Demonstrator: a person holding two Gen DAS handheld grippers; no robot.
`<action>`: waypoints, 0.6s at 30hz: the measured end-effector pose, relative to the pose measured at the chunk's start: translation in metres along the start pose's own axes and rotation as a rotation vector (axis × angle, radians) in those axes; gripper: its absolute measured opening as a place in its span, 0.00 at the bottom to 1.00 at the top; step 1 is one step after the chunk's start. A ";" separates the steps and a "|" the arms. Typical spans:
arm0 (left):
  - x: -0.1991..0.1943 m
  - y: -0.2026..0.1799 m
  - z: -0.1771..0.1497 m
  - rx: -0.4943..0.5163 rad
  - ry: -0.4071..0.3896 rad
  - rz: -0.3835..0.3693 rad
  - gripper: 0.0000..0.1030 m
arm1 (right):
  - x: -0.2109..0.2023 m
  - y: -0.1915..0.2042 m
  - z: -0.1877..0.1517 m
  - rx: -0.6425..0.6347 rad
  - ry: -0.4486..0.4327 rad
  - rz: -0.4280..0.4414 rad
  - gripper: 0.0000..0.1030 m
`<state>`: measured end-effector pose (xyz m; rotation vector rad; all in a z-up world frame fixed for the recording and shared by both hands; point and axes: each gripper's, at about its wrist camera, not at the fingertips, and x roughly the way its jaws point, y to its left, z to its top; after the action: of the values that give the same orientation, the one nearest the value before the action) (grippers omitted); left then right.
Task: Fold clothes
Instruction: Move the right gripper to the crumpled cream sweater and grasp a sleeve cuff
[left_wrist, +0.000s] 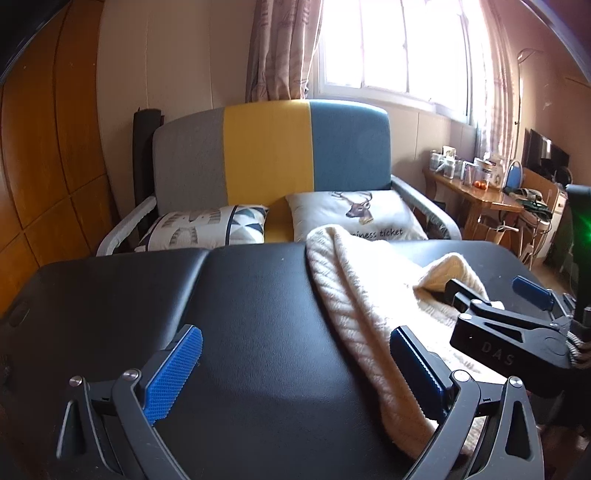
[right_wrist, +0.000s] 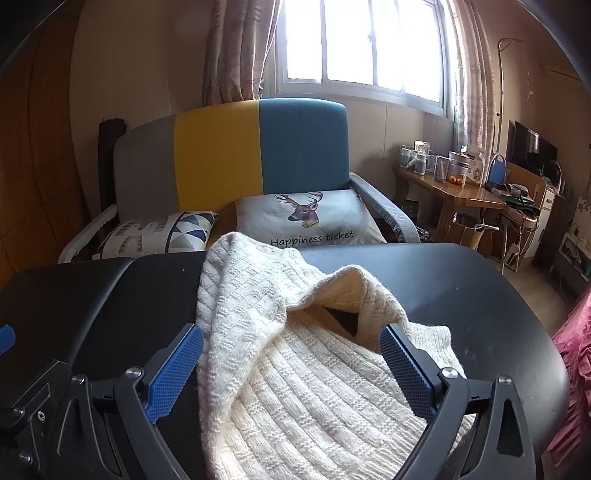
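A cream cable-knit sweater (right_wrist: 295, 369) lies on a black padded table (left_wrist: 240, 314), running from the table's far edge toward the near right, with one fold raised into a peak at mid-length. In the right wrist view the garment covers the near centre of the table and shows a dark gap under the raised fold.

The left gripper (left_wrist: 295, 369) stands over the near part of the table with its blue-padded fingers (left_wrist: 173, 373) spread wide apart, nothing between them; its right finger sits above the sweater's left edge, and contact cannot be judged. The right gripper (right_wrist: 291, 369) likewise has its fingers parted wide, straddling the sweater's near portion without clamping it. In the left wrist view the right gripper (left_wrist: 491, 291) appears at the right, over the knit.

Beyond the table's far edge stands a grey, yellow and blue upholstered sofa (right_wrist: 229, 155) carrying a white deer-print cushion (right_wrist: 306, 221) on the right and a geometric-pattern cushion (right_wrist: 162, 232) on the left. A wooden side table (right_wrist: 450, 192) with jars stands far right, below a bright window (right_wrist: 362, 44).
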<state>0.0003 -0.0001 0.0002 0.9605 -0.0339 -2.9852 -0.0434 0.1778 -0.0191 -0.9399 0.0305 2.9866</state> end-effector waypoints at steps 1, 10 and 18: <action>-0.001 0.000 0.000 -0.006 0.000 -0.005 1.00 | 0.001 -0.001 -0.001 0.001 0.004 0.001 0.96; 0.023 0.014 -0.021 -0.053 0.130 -0.098 1.00 | 0.009 -0.005 -0.012 0.003 0.056 0.014 0.96; 0.031 0.036 -0.040 -0.143 0.190 -0.195 1.00 | 0.022 -0.029 -0.024 0.089 0.148 0.184 0.96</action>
<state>-0.0012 -0.0374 -0.0498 1.2916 0.2863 -2.9968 -0.0471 0.2065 -0.0519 -1.2074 0.2624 3.0395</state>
